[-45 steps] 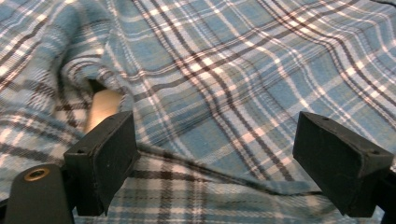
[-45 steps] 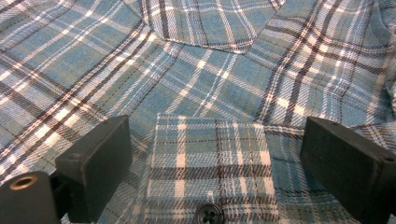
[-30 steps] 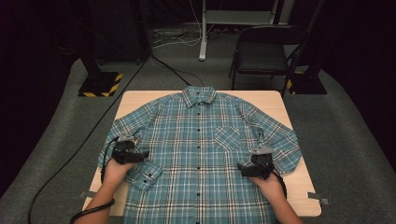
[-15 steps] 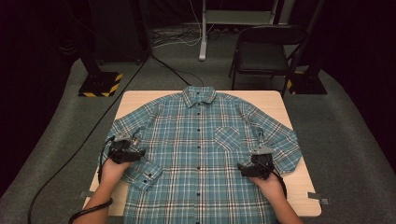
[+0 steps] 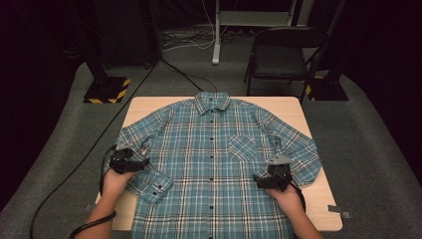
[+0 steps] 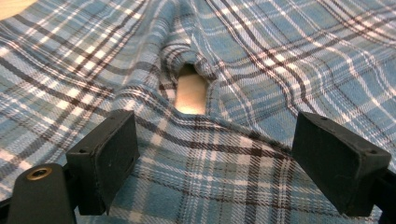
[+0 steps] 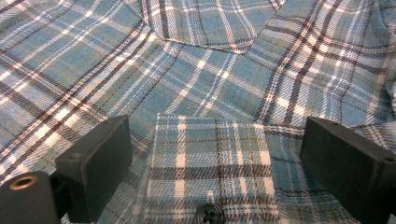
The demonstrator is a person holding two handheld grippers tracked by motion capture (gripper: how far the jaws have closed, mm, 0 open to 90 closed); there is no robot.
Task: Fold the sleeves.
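Plaid shirt (image 5: 214, 164) across table (image 5: 293, 107); bare wood margins at far corners.

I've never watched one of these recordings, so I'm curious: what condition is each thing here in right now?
Blue plaid button-up shirt: spread flat, front up, buttoned, sleeves folded inward.
Left gripper: jaws open over the sleeve.
Right gripper: jaws open either side of the buttoned cuff.
Light wooden table: mostly covered by the shirt.
Black folding chair: unfolded, unoccupied.
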